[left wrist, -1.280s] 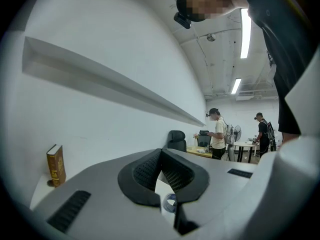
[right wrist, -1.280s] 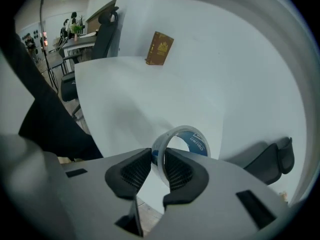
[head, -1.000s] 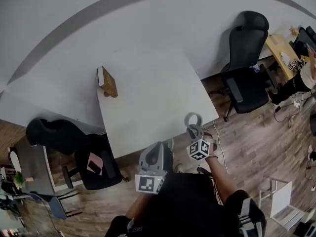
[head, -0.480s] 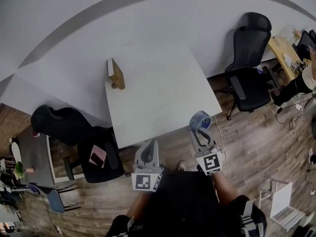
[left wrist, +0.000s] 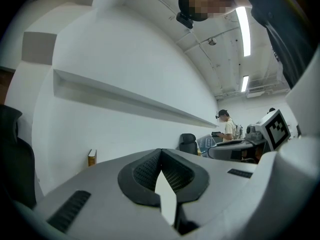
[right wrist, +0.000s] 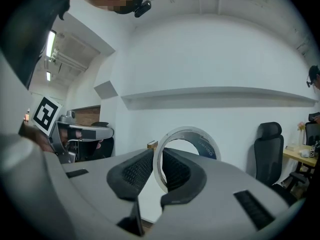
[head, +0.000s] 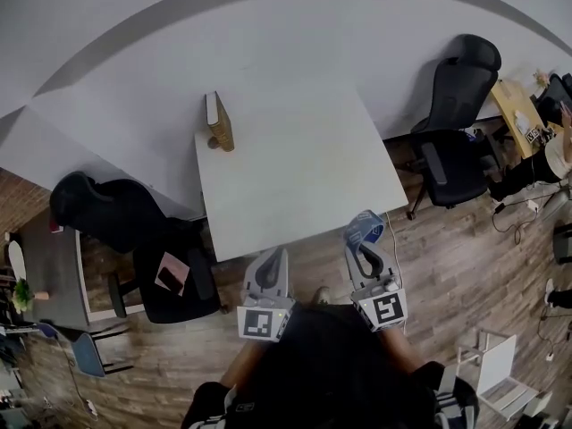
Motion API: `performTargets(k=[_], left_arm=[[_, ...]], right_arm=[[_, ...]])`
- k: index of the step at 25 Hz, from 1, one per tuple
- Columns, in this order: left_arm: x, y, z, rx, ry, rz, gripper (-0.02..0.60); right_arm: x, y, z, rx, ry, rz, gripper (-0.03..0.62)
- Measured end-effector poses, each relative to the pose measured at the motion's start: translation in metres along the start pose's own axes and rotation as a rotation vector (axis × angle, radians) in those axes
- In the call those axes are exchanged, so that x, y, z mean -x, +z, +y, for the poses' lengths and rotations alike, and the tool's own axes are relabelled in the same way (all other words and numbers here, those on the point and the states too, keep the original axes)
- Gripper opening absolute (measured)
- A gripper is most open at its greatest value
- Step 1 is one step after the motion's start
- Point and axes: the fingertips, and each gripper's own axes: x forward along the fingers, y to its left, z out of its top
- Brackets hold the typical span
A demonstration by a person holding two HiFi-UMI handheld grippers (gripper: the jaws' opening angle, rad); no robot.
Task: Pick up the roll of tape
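The roll of tape (head: 362,224) is a grey-blue ring with a pale rim, held upright in the air just off the white table's (head: 295,168) near right corner. My right gripper (head: 362,241) is shut on its rim. In the right gripper view the ring of the tape roll (right wrist: 207,146) stands between the dark pads, one pad inside the hole and one outside, with the right gripper (right wrist: 159,156) pointing level. My left gripper (head: 271,257) hovers off the table's front edge, beside the right one. Nothing is in the left gripper (left wrist: 160,154), whose pads meet at the tip.
A wooden block (head: 219,121) stands at the table's far left edge. Black office chairs sit to the right (head: 451,146) and left (head: 112,217), and a nearer chair holds a pink item (head: 172,275). A desk with a person (head: 550,155) is far right. Wood floor lies below my grippers.
The right gripper has lifted the tape roll off the table's near corner, rolled its wrist and drawn back towards my body. The left gripper has shifted a little sideways along the table's front.
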Motion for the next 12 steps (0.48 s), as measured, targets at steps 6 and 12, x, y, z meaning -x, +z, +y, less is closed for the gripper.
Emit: performTargets(k=[6,12], left_arm=[[0.001,0.002,0.023,0.000,0.007,-0.011,0.021],[-0.002,0.002,0.036,0.010,0.021,-0.008,0.021]], right_arm=[[-0.018,-0.001,0.006,0.005,-0.022,0.015,0.064],[-0.028,-0.002,0.006,0.013,-0.026,0.024,0.064]])
